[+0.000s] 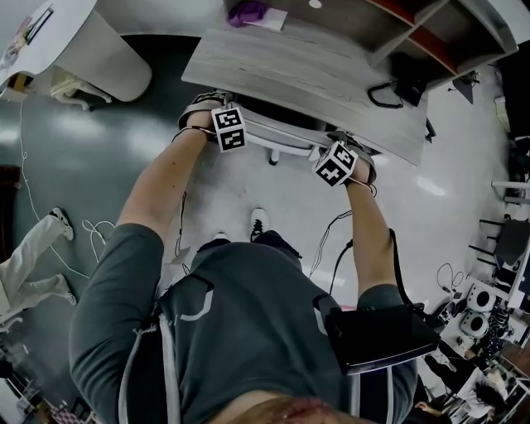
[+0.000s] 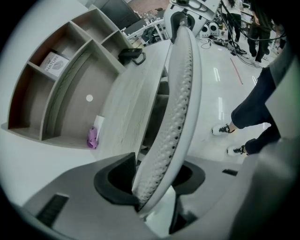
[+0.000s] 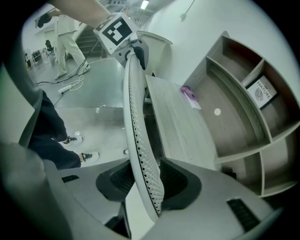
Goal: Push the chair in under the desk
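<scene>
Chair back [image 2: 178, 108] white, dotted with small holes. Desk [image 1: 331, 74] pale grey wood grain. Small object [image 1: 247, 12] purple. Floor [image 1: 99, 149] glossy grey. Shirt [image 1: 248, 331] dark grey-green.

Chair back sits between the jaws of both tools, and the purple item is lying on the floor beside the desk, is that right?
No. The purple item lies on the desk, not the floor, as the left gripper view shows. The chair back does sit between the jaws of the left tool and right tool.
</scene>
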A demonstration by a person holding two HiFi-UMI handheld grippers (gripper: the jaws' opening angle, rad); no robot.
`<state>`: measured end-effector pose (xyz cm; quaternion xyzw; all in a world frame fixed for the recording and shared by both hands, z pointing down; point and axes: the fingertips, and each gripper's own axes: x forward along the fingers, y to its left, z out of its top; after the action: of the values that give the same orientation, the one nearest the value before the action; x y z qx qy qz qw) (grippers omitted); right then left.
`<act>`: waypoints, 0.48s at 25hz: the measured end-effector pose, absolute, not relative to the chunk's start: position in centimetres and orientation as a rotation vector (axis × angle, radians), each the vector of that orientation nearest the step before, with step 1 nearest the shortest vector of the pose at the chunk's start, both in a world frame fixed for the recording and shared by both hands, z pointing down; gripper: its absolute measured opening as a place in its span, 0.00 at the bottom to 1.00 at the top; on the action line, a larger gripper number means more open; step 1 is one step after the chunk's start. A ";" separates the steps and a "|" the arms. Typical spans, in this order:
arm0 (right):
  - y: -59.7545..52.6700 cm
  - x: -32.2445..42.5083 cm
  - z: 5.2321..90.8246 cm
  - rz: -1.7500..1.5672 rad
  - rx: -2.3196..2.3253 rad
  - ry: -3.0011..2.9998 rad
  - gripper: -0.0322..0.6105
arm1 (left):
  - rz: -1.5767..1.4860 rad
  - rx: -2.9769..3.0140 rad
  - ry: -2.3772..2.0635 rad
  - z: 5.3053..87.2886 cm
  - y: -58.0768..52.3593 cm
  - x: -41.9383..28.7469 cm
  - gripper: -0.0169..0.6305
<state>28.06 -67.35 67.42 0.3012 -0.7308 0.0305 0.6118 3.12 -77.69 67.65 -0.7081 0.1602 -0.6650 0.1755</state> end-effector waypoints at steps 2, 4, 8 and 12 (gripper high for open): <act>-67.3 28.1 67.5 0.073 0.697 -1.685 0.30 | -1.874 -1.999 0.469 67.5 -77.6 3.1 0.32; -67.1 28.1 67.5 0.081 0.698 -1.684 0.31 | -1.853 -2.012 0.488 67.2 -77.4 3.3 0.33; -66.6 27.8 67.0 0.091 0.673 -1.716 0.31 | -1.835 -2.163 0.585 65.8 -76.1 3.1 0.36; -65.4 25.7 63.7 0.228 0.727 -1.874 0.33 | -1.707 -2.379 0.736 62.6 -74.8 1.8 0.36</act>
<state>25.74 -65.42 63.70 0.3045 -0.7852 0.0956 0.5306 1.77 -74.75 62.59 -0.7866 0.2433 -0.5642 0.0613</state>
